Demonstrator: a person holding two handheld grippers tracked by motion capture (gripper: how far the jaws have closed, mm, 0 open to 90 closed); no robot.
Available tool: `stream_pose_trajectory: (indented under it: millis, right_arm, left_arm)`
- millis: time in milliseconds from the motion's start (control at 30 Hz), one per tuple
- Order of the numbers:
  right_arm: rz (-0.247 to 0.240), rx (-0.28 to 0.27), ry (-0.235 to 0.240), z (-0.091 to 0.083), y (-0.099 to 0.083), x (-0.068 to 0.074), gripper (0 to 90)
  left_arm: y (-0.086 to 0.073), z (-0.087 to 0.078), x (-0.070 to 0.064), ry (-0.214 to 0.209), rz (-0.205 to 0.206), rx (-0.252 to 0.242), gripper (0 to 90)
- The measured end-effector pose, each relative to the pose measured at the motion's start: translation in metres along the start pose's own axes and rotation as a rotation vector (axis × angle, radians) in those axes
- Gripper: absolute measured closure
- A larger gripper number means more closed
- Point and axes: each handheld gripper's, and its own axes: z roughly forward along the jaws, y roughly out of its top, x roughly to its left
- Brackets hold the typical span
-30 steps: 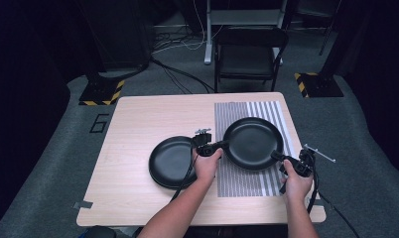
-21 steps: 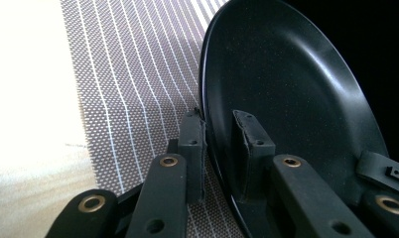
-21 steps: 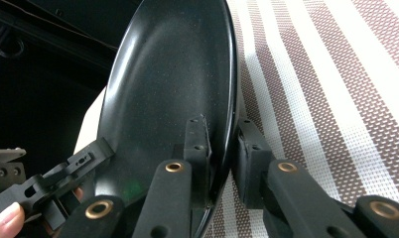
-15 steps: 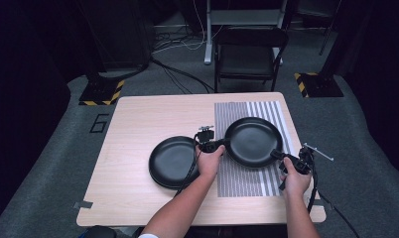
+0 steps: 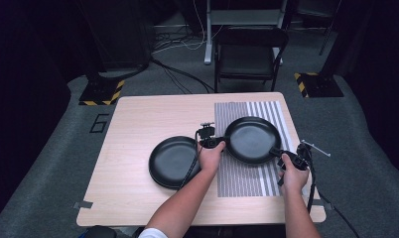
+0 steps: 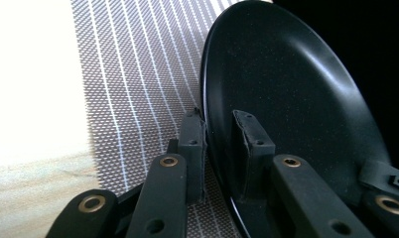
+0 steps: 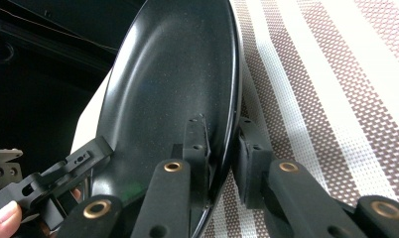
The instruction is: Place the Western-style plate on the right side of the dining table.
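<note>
Pan (image 5: 251, 139) sat over the striped placemat (image 5: 247, 178) on the right half of the wooden table (image 5: 133, 124), held by both grippers at once. Whether it rested on the mat or hung just above could not be told. The left gripper (image 5: 211, 143) was clamped on the pan's left rim, with 1 jaw inside the wall and 1 outside, as the left gripper view showed (image 6: 218, 144). The right gripper (image 5: 293, 159) pinched the opposite rim the same way (image 7: 222, 148). A 2nd dark round pan or plate (image 5: 173, 161) lay just beside it on bare wood, near the left hand (image 5: 211, 154). Judging by this, the 2-handed grasp was done; lifting, carrying and setting the pan down remained.
</note>
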Motion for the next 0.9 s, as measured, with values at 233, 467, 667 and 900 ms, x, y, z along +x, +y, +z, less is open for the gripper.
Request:
stream_pose_trajectory:
  millis: [233,467,667,900]
  right_arm:
    - [0.017,0.016,-0.008,0.008,0.002,-0.002,77.8]
    - [0.051,0.028,-0.014,0.013,0.003,-0.005,77.6]
    - [0.032,0.025,-0.046,0.016,0.003,-0.007,77.4]
    - [0.037,0.040,-0.077,0.019,0.001,-0.007,75.9]
  left_arm:
    - [0.004,0.004,0.003,0.022,0.004,0.024,75.7]
    - [0.006,0.009,0.002,0.052,0.019,0.055,74.8]
    - [0.004,0.015,0.004,0.085,0.032,0.106,72.8]
    - [0.003,0.017,0.003,0.100,0.045,0.134,71.8]
